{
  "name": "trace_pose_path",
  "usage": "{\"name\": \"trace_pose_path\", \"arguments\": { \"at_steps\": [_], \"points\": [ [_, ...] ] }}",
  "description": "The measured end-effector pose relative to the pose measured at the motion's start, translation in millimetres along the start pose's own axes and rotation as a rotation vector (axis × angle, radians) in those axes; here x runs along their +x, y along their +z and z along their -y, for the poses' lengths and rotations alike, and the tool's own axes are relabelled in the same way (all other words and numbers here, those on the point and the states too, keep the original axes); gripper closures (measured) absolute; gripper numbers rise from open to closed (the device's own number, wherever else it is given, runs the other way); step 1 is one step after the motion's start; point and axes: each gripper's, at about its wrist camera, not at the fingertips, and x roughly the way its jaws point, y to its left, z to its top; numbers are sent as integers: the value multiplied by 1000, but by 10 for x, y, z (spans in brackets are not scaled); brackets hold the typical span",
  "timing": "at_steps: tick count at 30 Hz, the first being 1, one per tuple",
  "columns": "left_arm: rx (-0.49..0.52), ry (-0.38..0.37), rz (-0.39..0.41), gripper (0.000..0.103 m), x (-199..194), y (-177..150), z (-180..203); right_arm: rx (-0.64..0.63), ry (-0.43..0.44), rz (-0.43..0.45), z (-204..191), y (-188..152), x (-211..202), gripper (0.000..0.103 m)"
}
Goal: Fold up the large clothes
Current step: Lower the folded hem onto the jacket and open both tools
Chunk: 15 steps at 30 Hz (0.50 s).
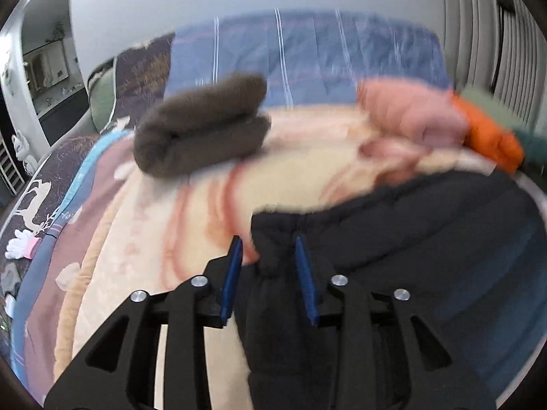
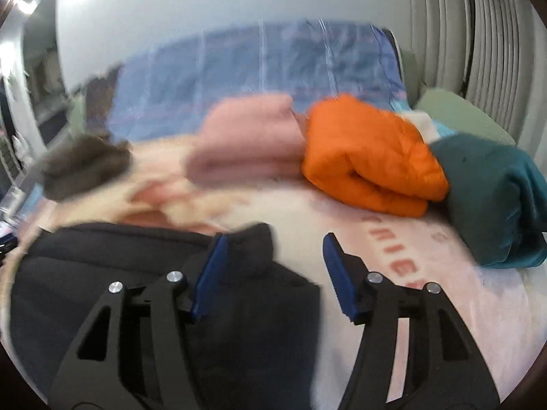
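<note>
A black padded jacket [image 1: 410,239] lies on the cream and pink blanket [image 1: 205,212] of a bed. In the left wrist view, a bunched edge of the jacket sits between the blue pads of my left gripper [image 1: 267,241]. The jaws stand apart: the right pad touches the cloth, while a gap shows at the left pad. In the right wrist view, the jacket [image 2: 102,273] fills the lower left. Its corner lies beside the left pad of my right gripper [image 2: 275,237], whose jaws are wide apart over bare blanket [image 2: 393,239]. Both views are blurred.
Folded clothes line the far side of the bed: a brown roll [image 1: 201,126], a pink pile [image 2: 249,140], an orange padded jacket [image 2: 369,157] and a teal garment [image 2: 495,198]. A blue striped quilt [image 1: 307,58] lies behind them. Pleated curtains [image 2: 478,34] hang at the right.
</note>
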Motion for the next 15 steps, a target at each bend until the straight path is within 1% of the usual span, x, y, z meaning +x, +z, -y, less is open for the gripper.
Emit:
{"name": "trace_pose_path", "arguments": {
  "at_steps": [1, 2, 3, 4, 5, 6, 8, 9, 10, 11, 12, 13, 15],
  "points": [
    [-18, -47, 37, 68, -139, 54, 60, 0, 54, 12, -107, -11, -116, 43],
    [-22, -84, 56, 67, -203, 93, 126, -8, 91, 14, -192, -19, -160, 43],
    [-14, -137, 75, 66, -274, 125, 245, -31, 135, 13, -335, -50, -208, 42],
    [7, -189, 83, 65, -322, 137, 389, -53, 156, 9, -463, -84, -231, 42],
    [38, -245, 86, 64, -345, 146, 584, -68, 154, 3, -584, -123, -220, 41],
    [52, -268, 88, 63, -339, 144, 689, -71, 142, -4, -657, -138, -181, 39],
    [79, -322, 75, 60, -248, 136, 937, -48, 80, -52, -701, -244, -1, 39],
    [80, -341, 55, 58, -130, 132, 1039, -18, 54, -92, -664, -311, 140, 38],
    [79, -351, 28, 57, -7, 116, 1101, 22, 50, -139, -589, -388, 308, 37],
    [90, -332, -13, 53, 172, 74, 1177, 48, 58, -158, -533, -429, 419, 36],
    [107, -296, -49, 46, 368, 1, 1226, 57, 59, -160, -489, -467, 488, 36],
    [106, -283, -72, 43, 542, -71, 1245, 50, 58, -145, -454, -505, 549, 35],
    [43, -337, -78, 42, 729, -149, 1160, 27, 48, -135, -475, -511, 575, 34]
  ]
}}
